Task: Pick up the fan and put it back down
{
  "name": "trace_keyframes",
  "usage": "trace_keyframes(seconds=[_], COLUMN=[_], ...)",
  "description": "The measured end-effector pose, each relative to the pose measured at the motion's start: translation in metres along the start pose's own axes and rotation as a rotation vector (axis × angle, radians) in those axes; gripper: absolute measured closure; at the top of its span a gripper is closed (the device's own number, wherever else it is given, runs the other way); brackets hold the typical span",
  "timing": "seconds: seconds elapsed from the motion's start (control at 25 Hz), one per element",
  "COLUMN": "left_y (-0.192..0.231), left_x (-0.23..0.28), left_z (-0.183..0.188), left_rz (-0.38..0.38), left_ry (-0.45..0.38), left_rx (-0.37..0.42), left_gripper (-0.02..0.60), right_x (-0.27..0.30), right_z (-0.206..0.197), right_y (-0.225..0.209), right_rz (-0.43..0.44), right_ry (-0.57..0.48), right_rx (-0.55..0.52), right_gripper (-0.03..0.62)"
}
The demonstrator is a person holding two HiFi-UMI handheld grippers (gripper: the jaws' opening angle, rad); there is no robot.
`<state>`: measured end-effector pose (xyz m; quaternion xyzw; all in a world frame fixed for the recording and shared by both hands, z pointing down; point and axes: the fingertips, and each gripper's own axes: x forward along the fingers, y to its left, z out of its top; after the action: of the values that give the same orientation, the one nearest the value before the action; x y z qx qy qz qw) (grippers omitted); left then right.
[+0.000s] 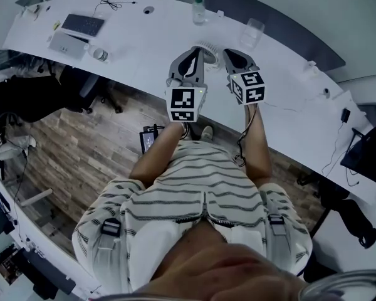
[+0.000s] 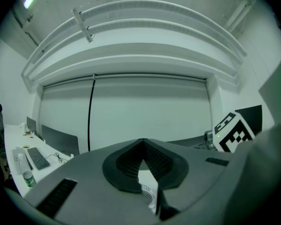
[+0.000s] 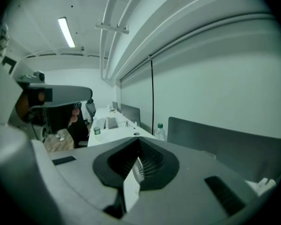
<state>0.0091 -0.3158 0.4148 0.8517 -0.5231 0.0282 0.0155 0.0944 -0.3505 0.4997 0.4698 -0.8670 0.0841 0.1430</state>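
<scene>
jaws closed tip to tip on left gripper (image 2: 143,142) and right gripper (image 3: 139,141), clamping nothing. fan (image 1: 208,46) seemingly resting on the white surface (image 1: 144,33), just between both grippers. likely to topple or skid if nudged by closed tips, or slip if squeezed unevenly from both sides. bottle (image 1: 198,10) behind the fan, capped, fill level unreadable; clear cup (image 1: 252,33) near the right gripper, seemingly empty.
</scene>
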Motion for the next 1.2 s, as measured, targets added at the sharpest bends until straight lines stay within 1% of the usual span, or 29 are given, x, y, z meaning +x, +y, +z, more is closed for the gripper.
trace_keyframes(seconds=[0.12,0.2,0.32,0.36,0.44,0.6,0.88,1.04,1.2], left_y=[0.003,0.004,0.005,0.005,0.006,0.013,0.023,0.026,0.027], left_x=[0.001,0.000,0.000,0.000,0.000,-0.001,0.001,0.003,0.005], left_z=[-0.002,-0.004,-0.006,-0.006,-0.006,-0.007,-0.007,-0.008,-0.010], left_rz=[-0.014,-0.019,-0.019,-0.021,-0.023,-0.020,-0.003,0.003,0.005], left_ry=[0.008,0.012,0.018,0.020,0.022,0.025,0.026,0.030,0.038], left_rx=[-0.003,-0.006,-0.005,-0.003,0.002,0.012,0.018,0.021,0.028], left_gripper=[0.574,0.574,0.574,0.574,0.574,0.574,0.574,0.574,0.574], right_x=[0.016,0.024,0.038,0.042,0.049,0.065,0.088,0.100,0.113], right_z=[-0.014,-0.023,-0.038,-0.044,-0.055,-0.068,-0.095,-0.113,-0.128], right_y=[0.000,0.003,0.006,0.006,0.007,0.007,-0.005,-0.011,-0.017], right_rz=[0.062,0.117,0.202,0.227,0.273,0.342,0.412,0.448,0.473], right_ry=[0.050,0.076,0.122,0.142,0.187,0.235,0.303,0.352,0.381], right_rx=[0.002,0.012,-0.005,-0.011,-0.037,-0.093,-0.130,-0.176,-0.171], right_gripper=[0.582,0.580,0.572,0.549,0.478,0.446,0.374,0.358,0.353])
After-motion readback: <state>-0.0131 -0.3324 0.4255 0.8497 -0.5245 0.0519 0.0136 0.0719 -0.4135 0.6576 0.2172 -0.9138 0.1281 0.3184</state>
